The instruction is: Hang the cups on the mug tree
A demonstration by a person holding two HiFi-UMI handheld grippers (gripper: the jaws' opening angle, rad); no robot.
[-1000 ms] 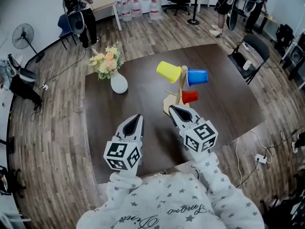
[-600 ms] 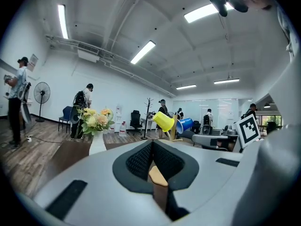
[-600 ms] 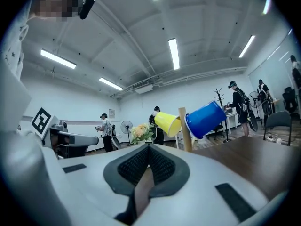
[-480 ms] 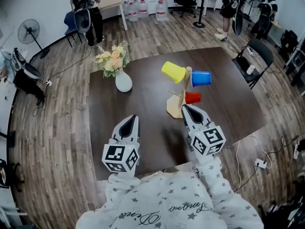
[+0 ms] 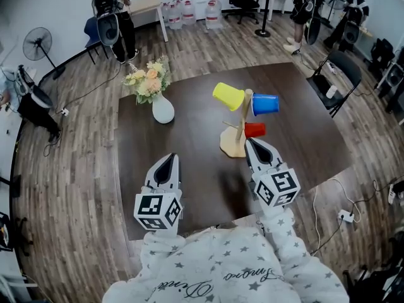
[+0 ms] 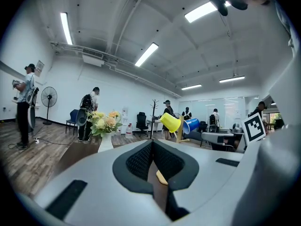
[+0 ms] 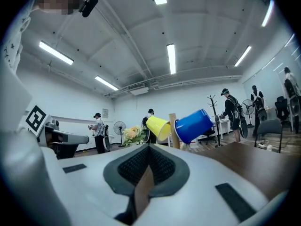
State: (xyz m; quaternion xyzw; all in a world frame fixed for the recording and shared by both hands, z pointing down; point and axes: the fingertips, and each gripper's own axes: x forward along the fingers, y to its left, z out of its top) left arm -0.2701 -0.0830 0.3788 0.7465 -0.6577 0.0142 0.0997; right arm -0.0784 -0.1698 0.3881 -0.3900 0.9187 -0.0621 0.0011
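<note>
The wooden mug tree [image 5: 245, 115] stands on the dark table [image 5: 189, 131], right of its middle. Three cups hang on it: a yellow cup [image 5: 227, 96] at upper left, a blue cup [image 5: 264, 103] at upper right, a red cup [image 5: 254, 129] lower right. My right gripper [image 5: 252, 145] is shut and empty, its tip just right of the tree's base and below the red cup. My left gripper [image 5: 168, 163] is shut and empty, well left of the tree. The right gripper view shows the yellow cup [image 7: 158, 127] and blue cup [image 7: 193, 125] above the closed jaws.
A white vase of flowers [image 5: 159, 103] stands at the table's far left. The table's near edge runs just under both grippers. Beyond the table are a chair [image 5: 338, 68], a fan [image 5: 35, 43] and several people on the wooden floor.
The right gripper has slid off the tree's base to its right side. The left gripper has drawn back a little to the left. The cups have stayed on the tree.
</note>
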